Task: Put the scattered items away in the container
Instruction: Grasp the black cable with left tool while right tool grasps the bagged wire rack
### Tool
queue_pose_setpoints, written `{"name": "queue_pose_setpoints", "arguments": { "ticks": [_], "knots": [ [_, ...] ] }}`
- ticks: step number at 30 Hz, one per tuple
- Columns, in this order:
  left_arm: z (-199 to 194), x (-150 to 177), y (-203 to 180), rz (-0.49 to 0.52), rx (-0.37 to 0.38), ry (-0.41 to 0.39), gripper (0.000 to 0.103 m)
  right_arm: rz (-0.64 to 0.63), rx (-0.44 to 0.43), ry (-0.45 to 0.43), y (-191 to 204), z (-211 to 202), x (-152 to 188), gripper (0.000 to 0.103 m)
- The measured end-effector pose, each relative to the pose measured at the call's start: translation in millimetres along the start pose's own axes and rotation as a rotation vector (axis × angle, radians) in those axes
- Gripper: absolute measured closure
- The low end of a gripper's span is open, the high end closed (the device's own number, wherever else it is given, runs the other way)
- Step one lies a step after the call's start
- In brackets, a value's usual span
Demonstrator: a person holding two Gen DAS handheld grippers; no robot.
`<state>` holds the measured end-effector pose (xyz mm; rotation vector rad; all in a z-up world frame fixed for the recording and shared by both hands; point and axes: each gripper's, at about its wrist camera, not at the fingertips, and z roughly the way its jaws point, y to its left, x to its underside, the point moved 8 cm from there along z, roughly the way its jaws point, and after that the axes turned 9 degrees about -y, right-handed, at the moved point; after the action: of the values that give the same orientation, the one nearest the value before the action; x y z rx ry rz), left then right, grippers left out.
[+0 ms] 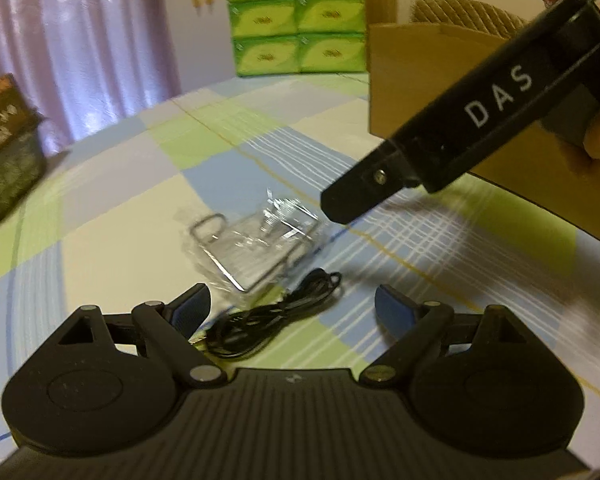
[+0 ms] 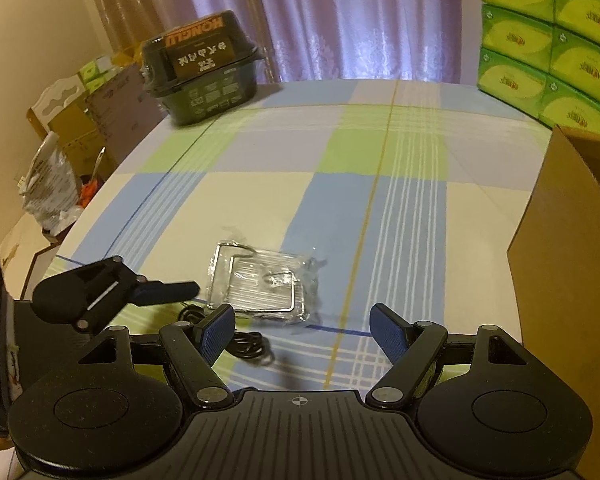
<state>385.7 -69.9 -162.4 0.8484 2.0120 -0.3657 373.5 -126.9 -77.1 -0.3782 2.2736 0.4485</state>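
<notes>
The left gripper (image 1: 292,306) has its fingers apart around the black cable (image 1: 272,320), ready to grab it. The right gripper (image 2: 302,330) is wide too, near the wrapped wire rack (image 2: 260,280).

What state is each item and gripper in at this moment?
Left gripper: open, empty, above the cable.
Right gripper: open, empty.
Black cable: coiled, on the tablecloth.
Bagged wire rack: flat on the table, ungrasped.
Cardboard box: upright, top open.
Dark lidded tub: closed.
</notes>
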Motion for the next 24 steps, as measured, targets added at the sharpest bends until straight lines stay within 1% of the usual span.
{"name": "queue_pose_setpoints", "arguments": {
  "ticks": [1, 3, 4, 5, 7, 8, 10, 13, 16, 19, 21, 23, 24],
  "knots": [
    [1, 2, 1, -0.005, 0.002, 0.006, 0.023, 0.000, 0.000, 0.003, 0, 1, 2, 0.023],
    [1, 4, 3, -0.032, 0.005, 0.023, 0.032, 0.003, 0.001, 0.009, -1, 1, 5, 0.023],
    [0, 5, 6, -0.044, -0.007, 0.029, 0.043, 0.005, 0.002, 0.011, -1, 1, 6, 0.023],
    [-3, 5, 9, -0.045, -0.028, 0.042, 0.059, 0.006, 0.003, 0.012, 0, 0, 7, 0.023],
    [-8, 6, 14, -0.058, -0.059, 0.077, 0.074, 0.006, -0.002, 0.010, 1, -1, 8, 0.023],
    [-10, 7, 16, -0.073, -0.067, 0.098, 0.077, 0.005, -0.005, 0.011, 2, -1, 8, 0.023],
    [-17, 11, 18, -0.103, -0.080, 0.119, 0.077, 0.000, -0.012, 0.012, 5, 1, 8, 0.023],
    [-26, 16, 19, -0.101, -0.111, 0.143, 0.078, -0.006, -0.023, 0.013, 10, 7, 7, 0.023],
    [-34, 20, 21, -0.105, -0.136, 0.177, 0.081, -0.006, -0.026, 0.021, 14, 12, 8, 0.023],
    [-41, 25, 28, -0.110, -0.170, 0.205, 0.081, -0.009, -0.028, 0.026, 17, 16, 9, 0.023],
    [-43, 27, 36, -0.143, -0.188, 0.195, 0.075, -0.012, -0.029, 0.029, 18, 19, 10, 0.023],
    [-44, 30, 45, -0.174, -0.206, 0.167, 0.053, -0.013, -0.031, 0.031, 21, 22, 10, 0.023],
    [-44, 30, 46, -0.181, -0.208, 0.154, 0.049, -0.014, -0.033, 0.032, 22, 24, 10, 0.023]
  ]
}}
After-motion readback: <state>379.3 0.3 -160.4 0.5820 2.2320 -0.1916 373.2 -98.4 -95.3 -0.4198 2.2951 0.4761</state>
